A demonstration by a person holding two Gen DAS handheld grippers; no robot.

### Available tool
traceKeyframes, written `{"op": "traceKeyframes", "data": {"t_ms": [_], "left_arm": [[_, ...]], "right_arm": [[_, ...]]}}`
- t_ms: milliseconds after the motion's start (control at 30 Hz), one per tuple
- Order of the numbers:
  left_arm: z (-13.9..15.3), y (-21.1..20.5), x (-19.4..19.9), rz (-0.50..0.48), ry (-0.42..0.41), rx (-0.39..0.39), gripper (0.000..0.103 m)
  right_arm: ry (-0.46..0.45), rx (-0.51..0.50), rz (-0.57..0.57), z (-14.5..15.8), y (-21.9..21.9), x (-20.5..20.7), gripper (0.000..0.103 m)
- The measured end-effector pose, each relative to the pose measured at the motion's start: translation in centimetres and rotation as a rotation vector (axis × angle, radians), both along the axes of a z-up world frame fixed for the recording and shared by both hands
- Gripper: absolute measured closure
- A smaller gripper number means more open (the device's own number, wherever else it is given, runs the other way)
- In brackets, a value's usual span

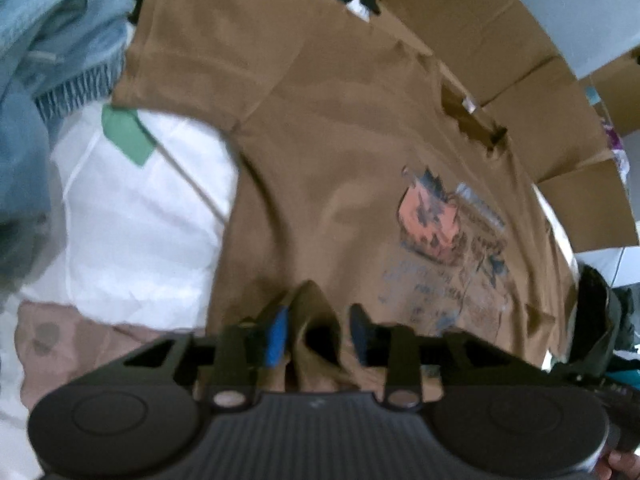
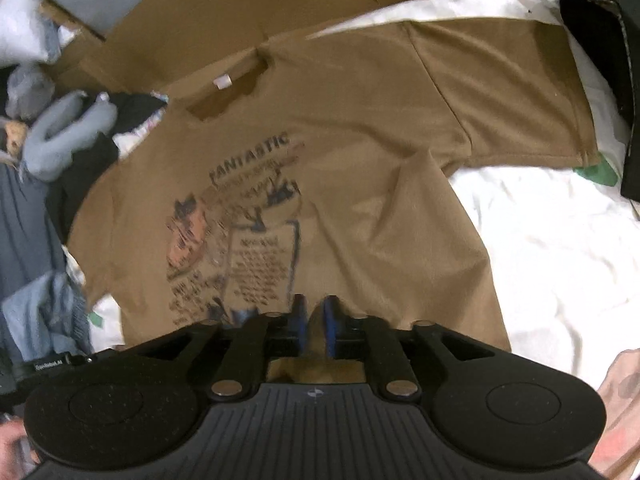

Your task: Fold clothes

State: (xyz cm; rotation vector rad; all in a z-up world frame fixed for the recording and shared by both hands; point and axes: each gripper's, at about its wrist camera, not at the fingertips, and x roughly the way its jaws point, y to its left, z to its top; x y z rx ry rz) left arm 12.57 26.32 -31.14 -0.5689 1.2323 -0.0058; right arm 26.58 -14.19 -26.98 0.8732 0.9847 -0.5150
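Left wrist view shows the left gripper (image 1: 318, 334) part-open around a loose ridge of the brown T-shirt's (image 1: 320, 140) hem at lower centre, while the right gripper (image 2: 315, 330), narrowly parted, straddles hem fabric, apparently spreading it flat, print up, for folding.

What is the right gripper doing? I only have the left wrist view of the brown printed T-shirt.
Observer: The right gripper sits at the brown printed T-shirt's hem, jaws slightly apart, shirt fabric showing in the gap.
Operator: My view blurs the print. Is it readable?
Observer: Partly. The top word reads FANTASTIC; the smaller lines are blurred.
Operator: Anything past the shirt's far side?
Observer: A grey-blue stuffed shape, seemingly a soft toy, lies among dark clothes there.
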Motion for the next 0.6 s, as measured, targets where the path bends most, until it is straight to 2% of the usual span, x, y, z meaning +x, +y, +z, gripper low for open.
{"op": "traceKeyframes", "data": {"t_ms": [33, 67, 167, 367, 467, 600], "left_arm": [[0.3, 0.1, 0.0, -0.003, -0.007, 0.003, 0.058], [0.5, 0.1, -0.1, -0.007, -0.011, 0.008, 0.058], [1.1, 0.5, -0.5, -0.019, -0.02, 0.03, 0.058], [1.1, 1.5, -1.8, -0.019, -0.002, 0.064, 0.06], [0.5, 2.3, -2.3, 0.022, 0.032, 0.043, 0.063], [-0.5, 2.9, -3.4, 0.098, 0.083, -0.018, 0.074]], "right_arm": [[-0.011, -0.006, -0.005, 0.4, 0.0, -0.1, 0.067], [-0.021, -0.011, -0.01, 0.7, 0.1, -0.3, 0.061], [-0.046, -0.026, -0.023, 1.8, 0.4, -0.7, 0.06], [-0.032, -0.007, -0.042, 2.0, 2.1, -2.5, 0.06], [-0.017, 0.022, -0.083, 1.4, 2.7, -4.0, 0.06], [0.001, 0.052, -0.135, 0.4, 3.4, -6.0, 0.06]]}}
